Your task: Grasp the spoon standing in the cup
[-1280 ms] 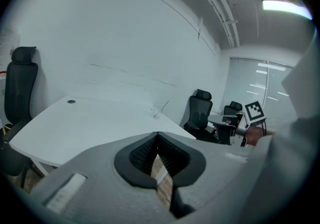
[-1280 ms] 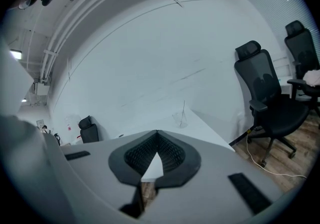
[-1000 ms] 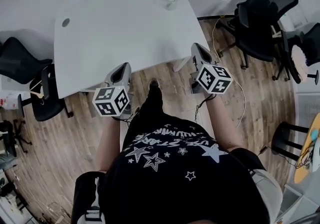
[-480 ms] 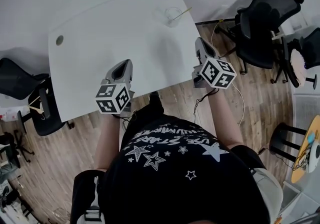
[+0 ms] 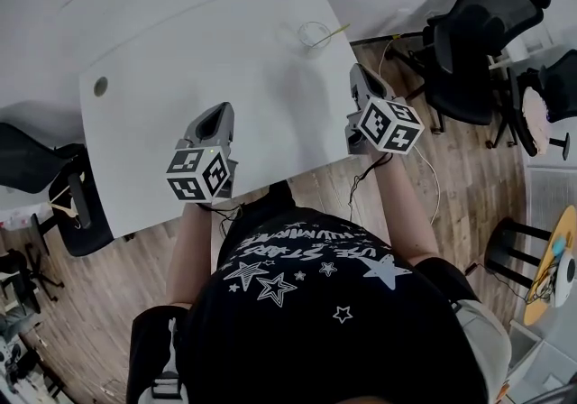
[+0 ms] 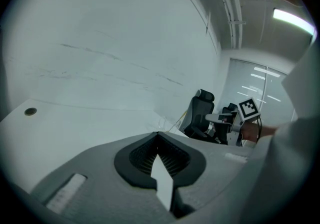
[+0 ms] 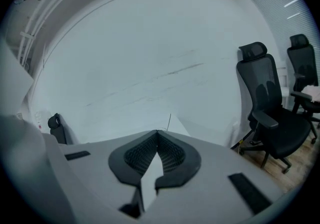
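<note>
Far right on the smooth white bench (image 5: 180,59): clear round cup (image 5: 314,33), thin yellowish spoon (image 5: 337,29) leaning inside. Well apart from left gripper (image 5: 216,115) and right gripper (image 5: 359,78). Ribbed dark fingers (image 7: 172,154) of both pressed together, empty.

Smooth matt table (image 5: 198,59), clear cup (image 5: 314,34)

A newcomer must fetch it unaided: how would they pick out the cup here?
Start at the white table. Look to its far right corner, by the black chair. The cup is clear, with a thin yellow spoon leaning out, unlike the flat grey disc at the far left.
</note>
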